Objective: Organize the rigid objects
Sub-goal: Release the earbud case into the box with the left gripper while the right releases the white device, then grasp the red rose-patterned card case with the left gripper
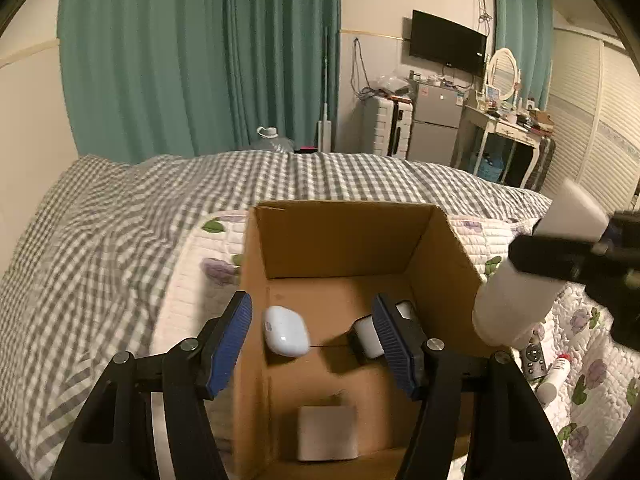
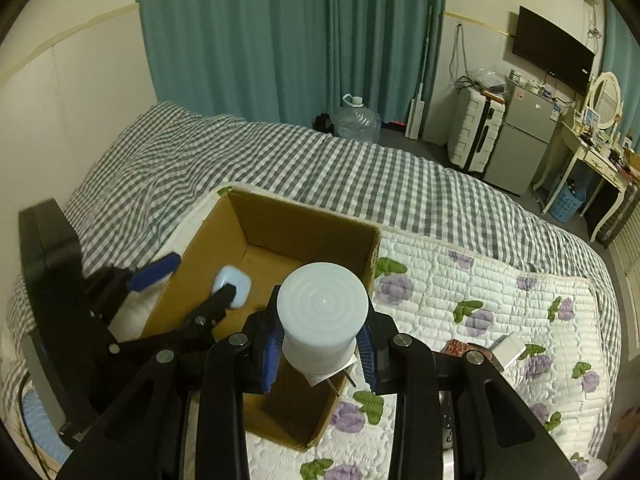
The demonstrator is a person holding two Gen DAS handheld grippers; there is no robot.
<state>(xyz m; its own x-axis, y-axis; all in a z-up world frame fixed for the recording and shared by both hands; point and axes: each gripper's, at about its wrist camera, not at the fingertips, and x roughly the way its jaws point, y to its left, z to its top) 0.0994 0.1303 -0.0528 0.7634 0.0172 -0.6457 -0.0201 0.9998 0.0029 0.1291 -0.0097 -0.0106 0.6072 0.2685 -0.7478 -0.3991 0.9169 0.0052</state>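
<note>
Pointing base-first along right gripper [image 2: 320,354] — white bottle [image 2: 322,312]

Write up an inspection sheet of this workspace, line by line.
Surface: bed with checked cover and floral quilt.
Job's things: cardboard box holds white case, a flat white block and a white-and-black item; white bottle held over the box rim.
Clutter: remote and tube on the quilt.
Grippers: left gripper open over the box; right gripper shut on the bottle.
Cables: wires hanging on the far wall.
Surroundings: teal curtains, TV, fridge, suitcase.
</note>
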